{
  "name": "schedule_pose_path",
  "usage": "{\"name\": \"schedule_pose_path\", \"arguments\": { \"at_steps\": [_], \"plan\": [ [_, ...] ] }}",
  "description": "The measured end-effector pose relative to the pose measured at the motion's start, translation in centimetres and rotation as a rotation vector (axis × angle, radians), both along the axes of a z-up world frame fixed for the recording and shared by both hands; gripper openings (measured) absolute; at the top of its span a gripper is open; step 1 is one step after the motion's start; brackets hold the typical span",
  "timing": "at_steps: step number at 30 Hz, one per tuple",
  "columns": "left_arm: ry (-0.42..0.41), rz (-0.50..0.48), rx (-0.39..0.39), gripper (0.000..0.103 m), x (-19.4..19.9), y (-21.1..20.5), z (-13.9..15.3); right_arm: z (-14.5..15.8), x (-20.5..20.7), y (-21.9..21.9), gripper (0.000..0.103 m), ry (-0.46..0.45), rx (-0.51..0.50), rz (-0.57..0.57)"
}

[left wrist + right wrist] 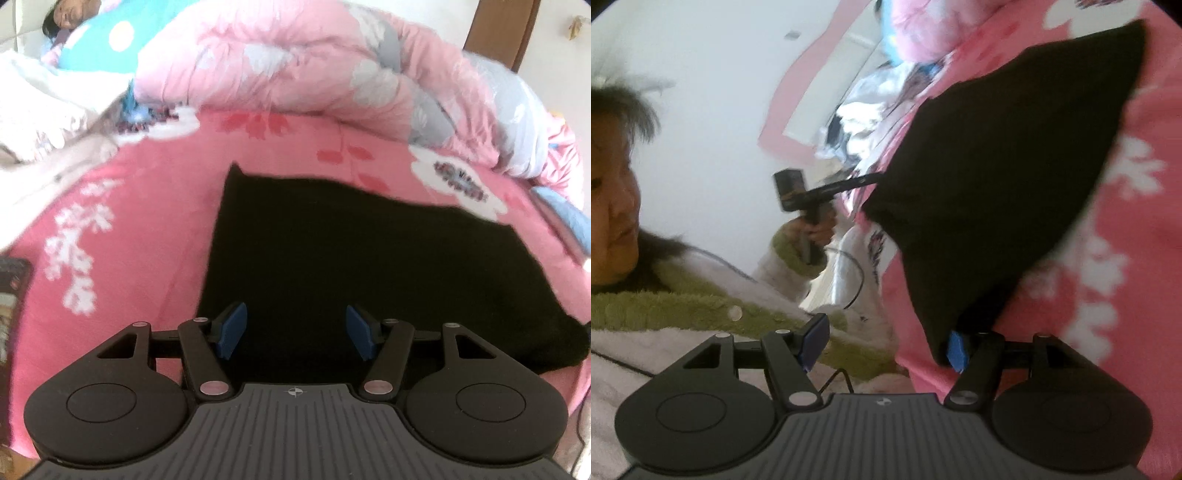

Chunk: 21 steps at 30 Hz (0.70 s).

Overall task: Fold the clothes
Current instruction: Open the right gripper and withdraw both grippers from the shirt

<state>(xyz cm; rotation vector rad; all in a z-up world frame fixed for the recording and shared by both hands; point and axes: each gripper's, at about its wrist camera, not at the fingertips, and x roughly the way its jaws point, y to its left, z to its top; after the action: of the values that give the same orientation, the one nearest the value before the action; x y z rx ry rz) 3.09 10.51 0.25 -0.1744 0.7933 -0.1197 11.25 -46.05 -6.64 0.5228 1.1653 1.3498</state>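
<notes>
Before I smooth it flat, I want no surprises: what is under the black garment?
The black garment lies on a pink floral blanket, which shows all around its edges. Whatever sits directly beneath the cloth is covered and cannot be seen.

Both wrist views look closely across the black garment [369, 258] from opposite ends.

The black garment [369, 266] lying ahead of the left hand-held gripper [295, 336] is soft, matt cloth that shows almost no sheen. It rests on a fuzzy pink fleece blanket [155, 221] with a white flower print, and beyond it lies a puffy, smooth pink quilt [295, 62]. Both hand-held grippers are matt black plastic with ribbed tops, dull silvery rivets and matt blue pads [232, 336]; near the right hand-held gripper [886, 347], the person's jacket [683, 306] is nubbly green and pale fleece.
</notes>
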Motion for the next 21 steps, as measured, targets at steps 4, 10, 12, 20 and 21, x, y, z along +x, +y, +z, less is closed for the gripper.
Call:
{"name": "schedule_pose_path", "arguments": {
  "at_steps": [4,10,12,20,21],
  "plan": [
    [-0.067,0.013,0.016,0.06,-2.0,1.9,4.1,0.6,-1.2,-2.6,0.068,-0.03,-0.024,-0.193],
    [-0.128,0.114,0.121,0.06,-6.3,6.4,9.6,3.3,-6.9,-3.9,0.068,-0.121,0.037,-0.46],
    [-0.127,0.144,0.134,0.06,-7.3,7.6,9.9,4.5,-9.3,-2.6,0.069,-0.17,0.05,-0.535],
    [-0.024,0.16,-0.009,0.061,-7.0,7.7,2.7,8.6,-14.5,7.8,0.064,-0.417,-0.137,-0.686],
    [-0.015,0.162,-0.01,0.061,-6.8,7.3,1.5,8.7,-14.7,9.1,0.062,-0.451,-0.177,-0.689]
  ]
}}
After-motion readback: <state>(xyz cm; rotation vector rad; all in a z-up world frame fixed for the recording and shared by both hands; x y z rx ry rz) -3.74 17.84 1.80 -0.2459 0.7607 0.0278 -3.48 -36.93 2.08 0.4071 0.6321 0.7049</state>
